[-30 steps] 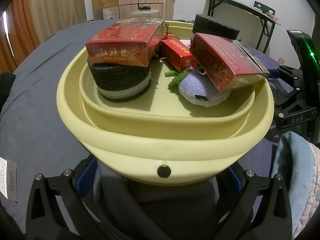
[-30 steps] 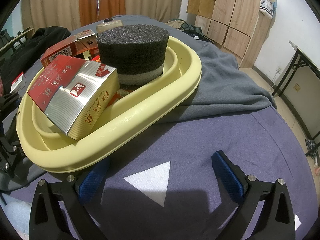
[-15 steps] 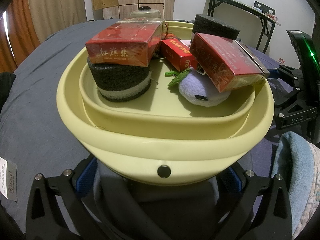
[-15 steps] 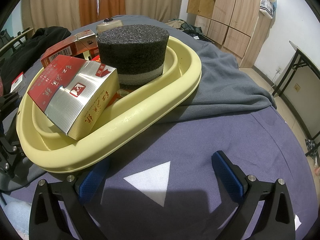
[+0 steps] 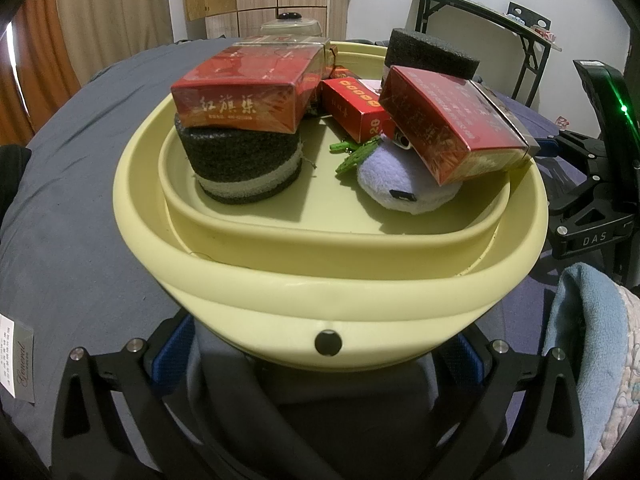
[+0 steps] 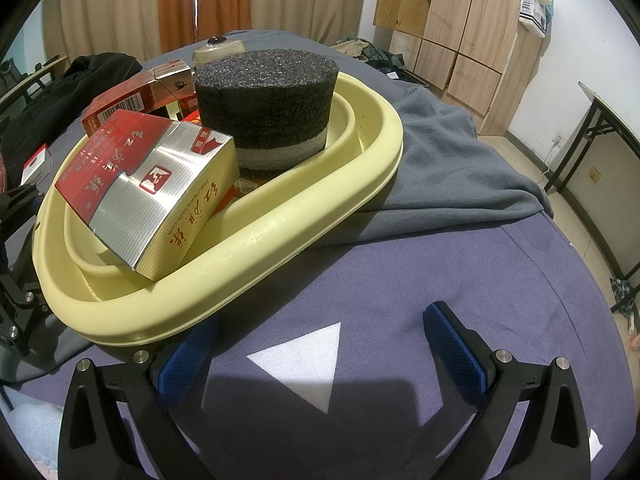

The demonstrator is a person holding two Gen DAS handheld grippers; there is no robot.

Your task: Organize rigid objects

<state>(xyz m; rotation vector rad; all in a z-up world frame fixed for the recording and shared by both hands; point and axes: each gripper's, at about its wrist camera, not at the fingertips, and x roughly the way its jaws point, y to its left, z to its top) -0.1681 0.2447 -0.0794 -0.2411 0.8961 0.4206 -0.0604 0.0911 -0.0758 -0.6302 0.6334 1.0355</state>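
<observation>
The yellow basin [image 5: 328, 280] filled the gap ahead of the left claw [image 5: 324, 364], its middle crowded by a foam block [image 5: 244, 168], red boxes [image 5: 452, 124] and a plush toy [image 5: 400, 184]. Before the right claw [image 6: 324, 348], purple cloth [image 6: 420, 280] lay open beside the basin's rim.

A home bedroom: wooden wardrobe [image 6: 460, 28], curtains [image 6: 120, 4], strewn clothes [image 6: 452, 152].

Left wrist view: low, very near the yellow basin [image 5: 328, 280], looking level across its near rim, which fills the frame centre; the right tool [image 5: 600, 184] shows at the right edge. Right wrist view: slightly higher, basin [image 6: 280, 236] at upper left, cloth-covered surface [image 6: 460, 264] below. Shared: the basin, the tilted red box [image 5: 452, 120] [image 6: 148, 196] and the tall foam block [image 5: 430, 56] [image 6: 268, 100].
</observation>
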